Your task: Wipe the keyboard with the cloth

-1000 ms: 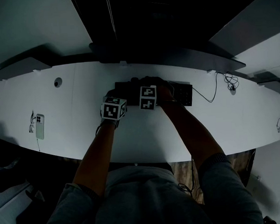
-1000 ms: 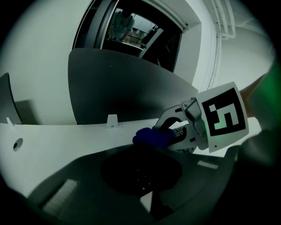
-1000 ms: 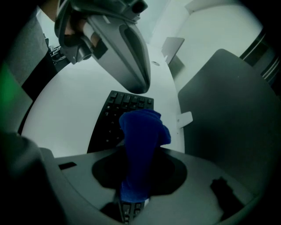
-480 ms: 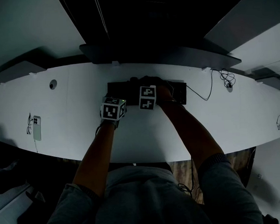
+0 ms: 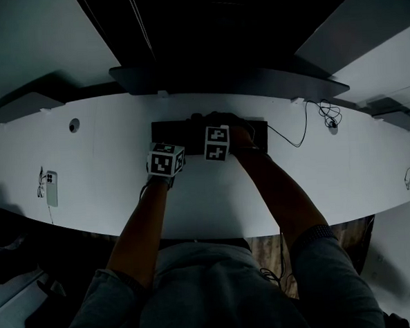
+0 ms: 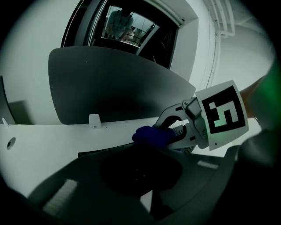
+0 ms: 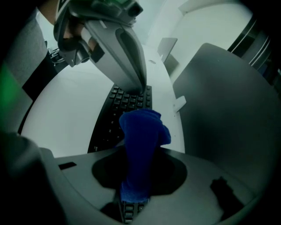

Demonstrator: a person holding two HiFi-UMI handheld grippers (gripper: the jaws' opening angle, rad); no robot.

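Observation:
A black keyboard (image 5: 250,131) lies across the white desk (image 5: 108,159), and its keys show in the right gripper view (image 7: 126,102). My right gripper (image 6: 163,132) (image 7: 131,195) is shut on a blue cloth (image 7: 139,140) (image 6: 151,135) that hangs onto the keys near the keyboard's middle. My left gripper (image 7: 142,88) (image 5: 166,143) stands just to the left of it. Its jaws are together and its tip rests on the keyboard's far rows. The hands and marker cubes hide the cloth in the head view.
A phone (image 5: 51,188) on a cable lies at the desk's left end. A round hole (image 5: 73,125) lies in the desk's back left. A thin cable (image 5: 301,132) runs right from the keyboard to a coil. A dark partition (image 6: 109,88) stands behind the desk.
The desk and keyboard have slid a little to the left in the head view while both marker cubes kept their place. More of the keyboard's left end now shows.

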